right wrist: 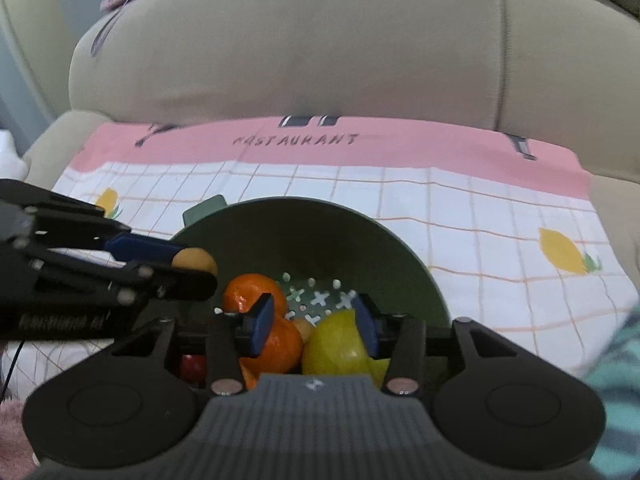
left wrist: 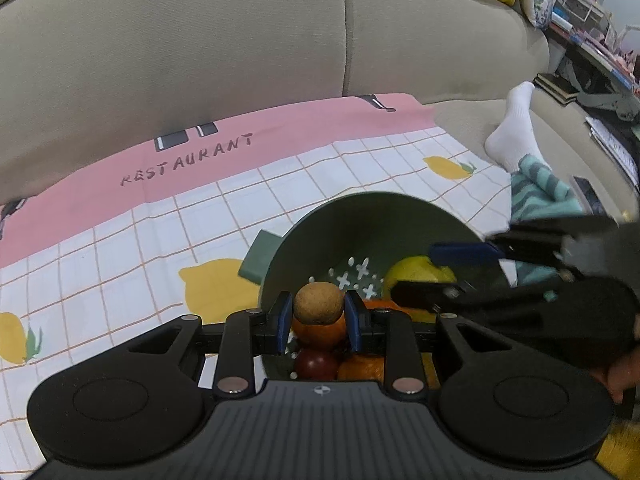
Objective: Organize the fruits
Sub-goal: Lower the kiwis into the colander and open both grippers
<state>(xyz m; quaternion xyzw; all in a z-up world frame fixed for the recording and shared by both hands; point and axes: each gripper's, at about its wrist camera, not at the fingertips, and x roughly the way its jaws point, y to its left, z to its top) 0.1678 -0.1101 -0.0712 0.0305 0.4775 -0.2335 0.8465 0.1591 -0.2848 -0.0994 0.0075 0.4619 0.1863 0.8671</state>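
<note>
My left gripper (left wrist: 319, 309) is shut on a small round brown fruit (left wrist: 319, 303) and holds it over the near side of a green colander bowl (left wrist: 380, 202). Under it in the bowl lie two oranges (left wrist: 320, 334) and a dark red fruit (left wrist: 316, 364). In the right wrist view, my right gripper (right wrist: 315, 326) is open over the bowl (right wrist: 304, 205), with a yellow fruit (right wrist: 340, 344) between its blue pads. The left pad stands apart from the fruit, over an orange (right wrist: 284, 344). The left gripper (right wrist: 196, 267) comes in from the left with the brown fruit (right wrist: 196, 260).
The bowl sits on a pink and white checked cloth (left wrist: 360, 152) printed with lemons, spread on a beige sofa (left wrist: 200, 40). A person's white-socked foot (left wrist: 514, 128) and teal striped fabric (left wrist: 540, 192) lie at the cloth's right edge. Cluttered shelves stand far right.
</note>
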